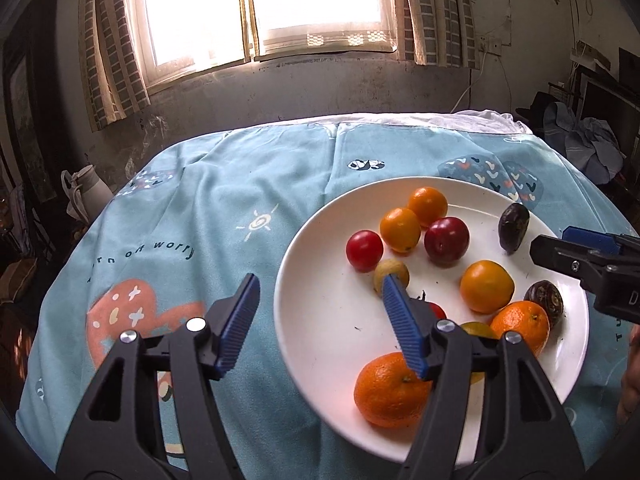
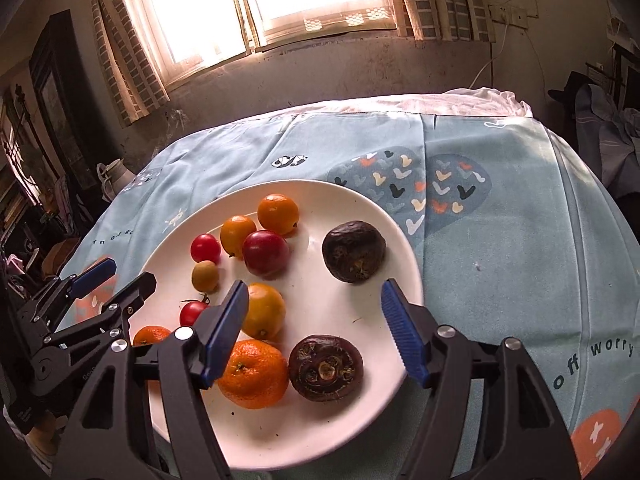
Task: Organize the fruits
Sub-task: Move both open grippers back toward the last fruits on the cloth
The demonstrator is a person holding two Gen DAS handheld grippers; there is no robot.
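A white plate (image 1: 320, 320) on a light-blue cloth holds several fruits: oranges (image 1: 486, 286), a tangerine (image 1: 390, 390), a red plum (image 1: 446, 240), a cherry tomato (image 1: 364, 250), a small yellow-green fruit (image 1: 394, 270) and two dark wrinkled passion fruits (image 1: 514, 226). My left gripper (image 1: 320, 292) is open and empty over the plate's left rim. In the right wrist view my right gripper (image 2: 316, 300) is open and empty above the plate (image 2: 376, 216), between the far passion fruit (image 2: 354, 256) and the near one (image 2: 326, 368). The tangerine (image 2: 256, 376) lies beside its left finger.
The blue patterned cloth (image 1: 224, 208) covers the table up to a wall with a bright window (image 1: 260, 8). A white jug (image 1: 92, 192) stands off the table's far left. Clothes (image 1: 592, 144) are piled at the right. Bare cloth (image 2: 520, 260) lies right of the plate.
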